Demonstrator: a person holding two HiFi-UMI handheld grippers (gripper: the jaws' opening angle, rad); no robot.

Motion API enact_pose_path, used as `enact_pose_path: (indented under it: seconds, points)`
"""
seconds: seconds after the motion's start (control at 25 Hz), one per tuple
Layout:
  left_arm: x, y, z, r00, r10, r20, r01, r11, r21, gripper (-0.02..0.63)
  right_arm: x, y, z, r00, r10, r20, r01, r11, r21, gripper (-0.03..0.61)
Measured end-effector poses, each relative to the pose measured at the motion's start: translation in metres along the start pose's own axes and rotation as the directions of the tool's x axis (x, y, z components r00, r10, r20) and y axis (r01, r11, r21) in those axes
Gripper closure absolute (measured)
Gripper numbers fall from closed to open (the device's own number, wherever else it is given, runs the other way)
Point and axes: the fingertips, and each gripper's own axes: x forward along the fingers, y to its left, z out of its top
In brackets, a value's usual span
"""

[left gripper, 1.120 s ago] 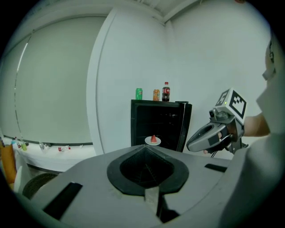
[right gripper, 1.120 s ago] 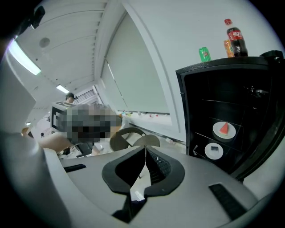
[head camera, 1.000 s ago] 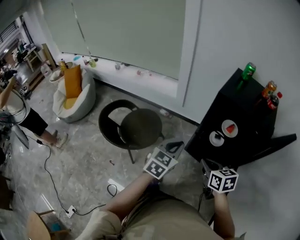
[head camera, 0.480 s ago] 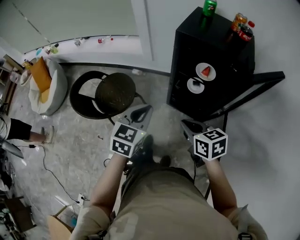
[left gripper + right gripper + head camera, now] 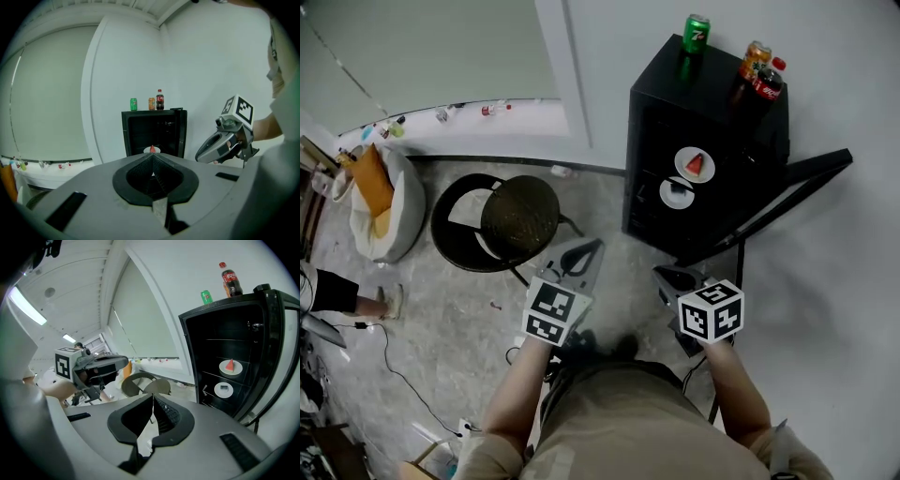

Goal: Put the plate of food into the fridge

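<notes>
I had both grippers low in the head view, the left gripper point(image 5: 592, 248) and the right gripper point(image 5: 661, 274), each with its jaws closed on nothing. The plate of food point(image 5: 695, 164), a red wedge on a white plate, already sat on a shelf inside the black fridge point(image 5: 712, 84) in the upper right of the frame, with a second plate point(image 5: 677, 192) on the shelf just below it. The fridge door point(image 5: 787, 192) stood open, swung out to the right. I judged the placing done; the next move looked like reaching for the door's edge and pushing it shut without jarring the shelves.
</notes>
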Motion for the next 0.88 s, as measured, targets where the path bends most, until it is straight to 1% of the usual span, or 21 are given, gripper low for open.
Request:
enact_pose_path:
  seconds: [0.16, 0.28, 0.48, 0.56, 0.68, 0.88]
  points:
    - [-0.004, -0.001, -0.004, 0.999, -0.041, 0.008, 0.041, 0.999, -0.009, 0.604, 0.004, -0.002, 0.003, 1.0, -0.024, -0.008, 0.024, 1.0, -0.004, 0.554]
    - [-0.01, 0.009, -0.014, 0.999, -0.044, -0.006, 0.044, 0.999, -0.005, 0.604, 0.011, -0.003, 0.004, 0.999, -0.042, -0.015, 0.042, 0.999, 0.004, 0.554]
    - [-0.021, 0.029, -0.024, 0.998, -0.061, -0.004, 0.06, 0.997, -0.037, 0.604, 0.021, 0.006, 0.006, 0.997, -0.071, -0.033, 0.072, 0.997, 0.011, 0.554]
    - [-0.026, 0.035, -0.027, 0.998, -0.066, -0.004, 0.066, 0.997, -0.039, 0.604, 0.028, 0.013, 0.007, 0.996, -0.077, -0.039, 0.078, 0.997, 0.014, 0.554]
    - [-0.033, 0.043, -0.034, 0.998, -0.061, -0.008, 0.061, 0.998, -0.036, 0.604, 0.038, 0.027, 0.006, 0.996, -0.076, -0.054, 0.077, 0.997, 0.013, 0.554]
    - [-0.049, 0.068, -0.037, 0.999, -0.029, 0.012, 0.03, 0.998, -0.063, 0.604, 0.054, 0.048, 0.013, 0.996, -0.063, -0.061, 0.063, 0.998, -0.01, 0.554]
